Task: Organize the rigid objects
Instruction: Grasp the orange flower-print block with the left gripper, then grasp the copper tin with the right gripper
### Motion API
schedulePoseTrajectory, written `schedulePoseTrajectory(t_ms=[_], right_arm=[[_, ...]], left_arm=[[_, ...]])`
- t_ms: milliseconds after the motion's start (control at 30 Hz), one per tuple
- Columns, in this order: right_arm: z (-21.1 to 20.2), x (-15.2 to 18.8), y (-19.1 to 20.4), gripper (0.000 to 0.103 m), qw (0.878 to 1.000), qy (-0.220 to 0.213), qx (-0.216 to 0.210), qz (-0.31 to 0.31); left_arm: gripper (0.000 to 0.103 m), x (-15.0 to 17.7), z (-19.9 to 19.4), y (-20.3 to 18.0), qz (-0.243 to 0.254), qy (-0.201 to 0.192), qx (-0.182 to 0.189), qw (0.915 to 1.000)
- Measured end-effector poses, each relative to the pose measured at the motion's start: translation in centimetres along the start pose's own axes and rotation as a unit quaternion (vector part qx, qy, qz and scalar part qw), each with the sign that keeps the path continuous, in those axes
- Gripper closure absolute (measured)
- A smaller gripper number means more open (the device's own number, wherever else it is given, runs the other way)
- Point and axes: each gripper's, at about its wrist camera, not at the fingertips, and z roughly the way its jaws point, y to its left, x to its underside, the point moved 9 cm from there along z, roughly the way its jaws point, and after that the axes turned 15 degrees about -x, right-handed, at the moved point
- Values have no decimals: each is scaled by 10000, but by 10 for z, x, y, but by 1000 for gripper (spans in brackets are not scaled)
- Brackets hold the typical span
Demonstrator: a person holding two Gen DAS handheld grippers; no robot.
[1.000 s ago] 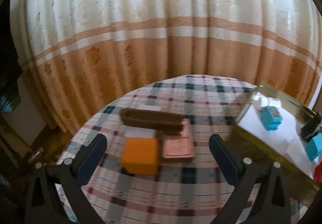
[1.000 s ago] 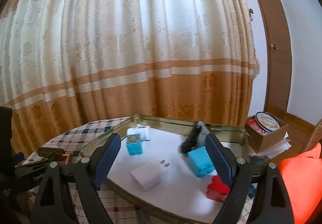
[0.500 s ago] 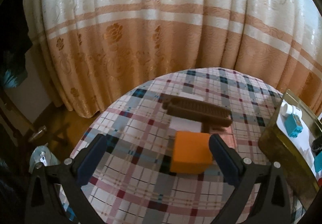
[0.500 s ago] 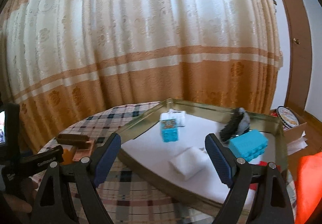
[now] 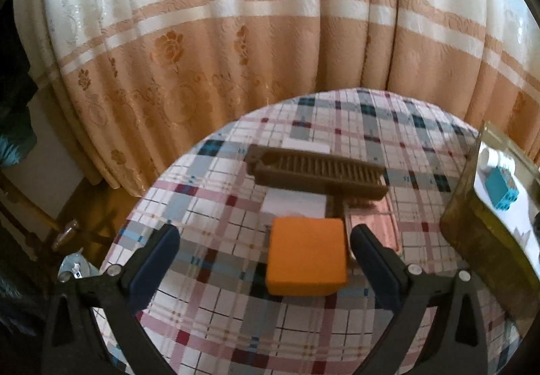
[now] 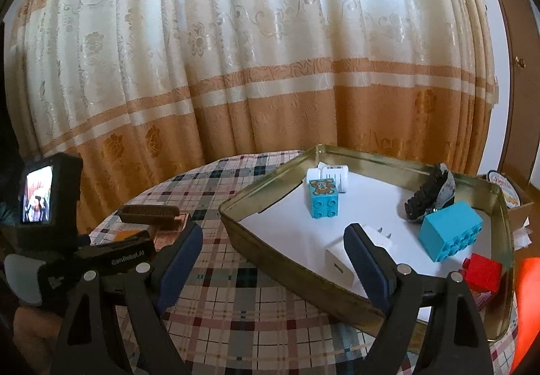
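Orange and square-edged, the block (image 5: 306,257) lies on the plaid worktop (image 5: 236,324), between the spread fingers of the left tool (image 5: 263,260) and touching neither; it looks light, stiff and matte, best pinched across its flat sides. Behind it a brown slatted comb-like piece (image 5: 320,172) spans other pieces, rigid but thin-ribbed, perhaps fragile, though blur hides detail. Over the gold tray (image 6: 287,260), the right tool (image 6: 273,250) hangs released and empty near the smooth white charger (image 6: 341,262).
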Motion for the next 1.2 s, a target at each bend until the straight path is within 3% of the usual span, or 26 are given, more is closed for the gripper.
schedulePoseTrajectory(t_ms=[167,267,400,533,700,833,1000,1100,1200], right_arm=[[5,3,-2,16,9999,135,-10,71],[5,4,-2,16,9999,142,-5,73],[6,4,-1,16,9998,182,-16,27],[9,5,3,16,9996,271,-41,-86],[17,8,18,16,9987,369,-297,-203],[28,11,39,17,9965,475,-624,-281],[55,22,71,28,9902,883,-1012,-380],[74,26,80,40,9872,1129,-1077,-324],[93,30,87,40,9839,1372,-1105,-290]], left_arm=[[13,3,4,3,-178,185,203,9995],[31,9,9,-2,-201,425,441,9979],[62,11,10,-2,-329,523,655,9959],[63,13,8,8,-629,593,777,9932],[63,13,-7,29,-940,398,793,9916],[63,16,-16,49,-1035,206,536,9930],[63,14,-21,62,-1060,-3,250,9940],[66,13,-21,60,-1035,-18,271,9943],[66,14,-20,61,-1097,-10,323,9934]])
